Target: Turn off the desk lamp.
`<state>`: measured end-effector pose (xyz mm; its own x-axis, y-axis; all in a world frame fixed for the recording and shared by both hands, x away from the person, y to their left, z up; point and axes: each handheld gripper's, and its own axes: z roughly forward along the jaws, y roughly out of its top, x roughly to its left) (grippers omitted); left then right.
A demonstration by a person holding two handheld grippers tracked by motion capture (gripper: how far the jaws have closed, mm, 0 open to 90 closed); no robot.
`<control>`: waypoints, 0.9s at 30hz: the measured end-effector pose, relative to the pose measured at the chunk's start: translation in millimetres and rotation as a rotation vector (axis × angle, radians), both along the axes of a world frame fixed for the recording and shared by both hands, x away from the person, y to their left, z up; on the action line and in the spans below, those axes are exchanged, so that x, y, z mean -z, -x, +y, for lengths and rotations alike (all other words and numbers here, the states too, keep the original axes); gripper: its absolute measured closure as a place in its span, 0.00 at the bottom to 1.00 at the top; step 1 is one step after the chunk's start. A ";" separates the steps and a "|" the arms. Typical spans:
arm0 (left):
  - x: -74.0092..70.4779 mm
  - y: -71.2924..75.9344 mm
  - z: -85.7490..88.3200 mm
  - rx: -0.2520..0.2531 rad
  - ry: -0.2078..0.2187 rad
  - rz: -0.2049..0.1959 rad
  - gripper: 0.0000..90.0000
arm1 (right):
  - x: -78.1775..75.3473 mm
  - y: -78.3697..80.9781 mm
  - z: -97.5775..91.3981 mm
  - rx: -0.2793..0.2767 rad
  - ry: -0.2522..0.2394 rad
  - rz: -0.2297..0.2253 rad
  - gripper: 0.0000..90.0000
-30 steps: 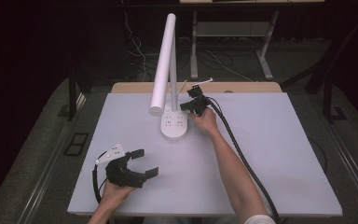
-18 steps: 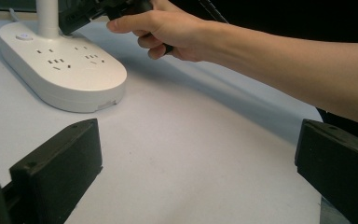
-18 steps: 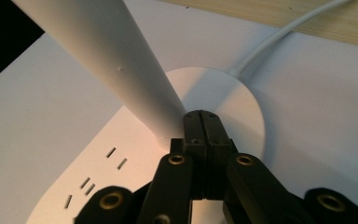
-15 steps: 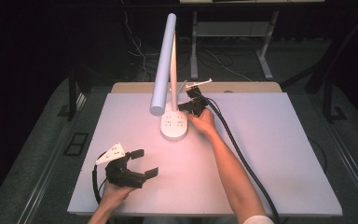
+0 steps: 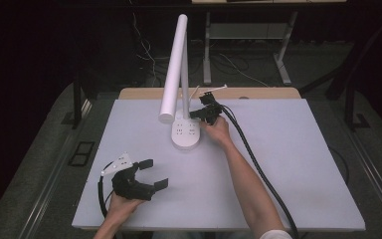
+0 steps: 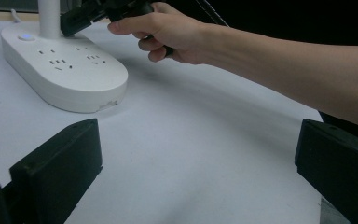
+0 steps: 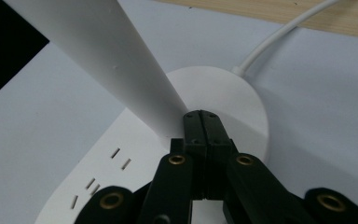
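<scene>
A white desk lamp stands at the table's far middle, its oval base (image 5: 185,135) carrying several sockets and a long tube head (image 5: 173,69) leaning toward me. My right gripper (image 5: 195,114) is shut with nothing between its jaws. Its closed tips (image 7: 203,116) sit just above the round end of the base (image 7: 233,93), right beside the lamp stem (image 7: 121,60); I cannot tell whether they touch. My left gripper (image 5: 154,173) rests open near the front left of the table, away from the lamp. Between its jaws (image 6: 196,172) lies bare table, with the base (image 6: 65,70) farther ahead.
The lamp's white cable (image 7: 279,37) runs off the back of the base toward the wooden table edge (image 5: 258,93). A thick black cable (image 5: 258,169) trails from my right gripper across the white table top (image 5: 288,149). A small blue-lit button (image 6: 26,37) sits on the base.
</scene>
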<state>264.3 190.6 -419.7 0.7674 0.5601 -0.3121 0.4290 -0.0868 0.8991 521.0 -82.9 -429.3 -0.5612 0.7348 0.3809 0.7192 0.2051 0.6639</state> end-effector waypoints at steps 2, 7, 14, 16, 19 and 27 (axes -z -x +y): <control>-0.1 0.0 -0.2 -0.001 0.002 0.001 0.00 | -0.9 -0.5 -2.0 0.013 -0.010 0.001 1.00; 0.0 0.3 -1.4 0.002 0.000 -0.002 0.00 | -1.6 -0.2 -3.6 0.002 -0.004 -0.002 1.00; 0.1 -0.1 -1.1 -0.001 -0.002 -0.004 0.00 | -6.7 4.3 -5.7 0.000 -0.004 -0.021 1.00; 0.1 -0.2 -1.5 0.001 -0.003 -0.002 0.00 | -11.5 6.6 -9.3 -0.004 -0.011 -0.039 1.00; 0.3 -0.5 -1.9 0.003 -0.004 -0.001 0.00 | -16.3 8.7 -11.5 -0.009 -0.009 -0.045 1.00; 0.3 -0.3 -2.9 0.001 -0.006 -0.003 0.00 | -34.3 18.2 -28.5 -0.016 -0.009 -0.078 1.00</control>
<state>264.5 187.7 -420.0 0.7689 0.5609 -0.3068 0.4265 -0.0925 0.8997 502.7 -111.4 -395.0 -0.6007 0.7225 0.3421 0.6622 0.2100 0.7193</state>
